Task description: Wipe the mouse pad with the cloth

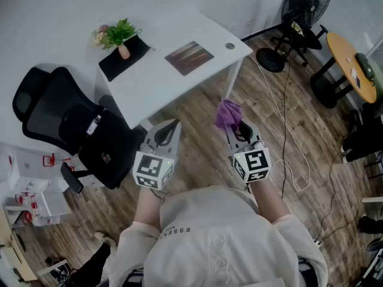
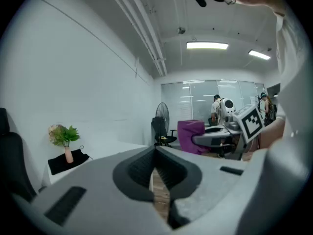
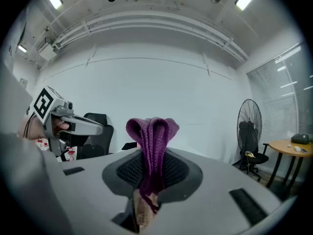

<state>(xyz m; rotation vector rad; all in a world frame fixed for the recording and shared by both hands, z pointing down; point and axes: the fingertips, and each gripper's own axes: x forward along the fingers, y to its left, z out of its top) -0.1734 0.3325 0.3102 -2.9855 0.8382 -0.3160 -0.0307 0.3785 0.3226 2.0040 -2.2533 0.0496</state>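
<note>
The mouse pad (image 1: 189,57), a dark brownish rectangle, lies on the white table (image 1: 161,76) ahead of me. Both grippers hang over the wooden floor in front of the table, well short of the pad. My right gripper (image 1: 237,128) is shut on a folded purple cloth (image 1: 228,113), which sticks up past the fingertips. In the right gripper view the cloth (image 3: 152,136) fills the gap of the right gripper (image 3: 152,158). My left gripper (image 1: 172,125) is shut with nothing in it, and the left gripper view shows this gripper (image 2: 155,150) pointing towards the table.
A potted plant (image 1: 119,36) stands on a black mat (image 1: 128,58) at the table's left end. A small round object (image 1: 230,45) lies near its right corner. A black office chair (image 1: 72,124) sits left of me. A fan (image 1: 299,17), a round yellow table (image 1: 353,64) and floor cables (image 1: 287,136) are on the right.
</note>
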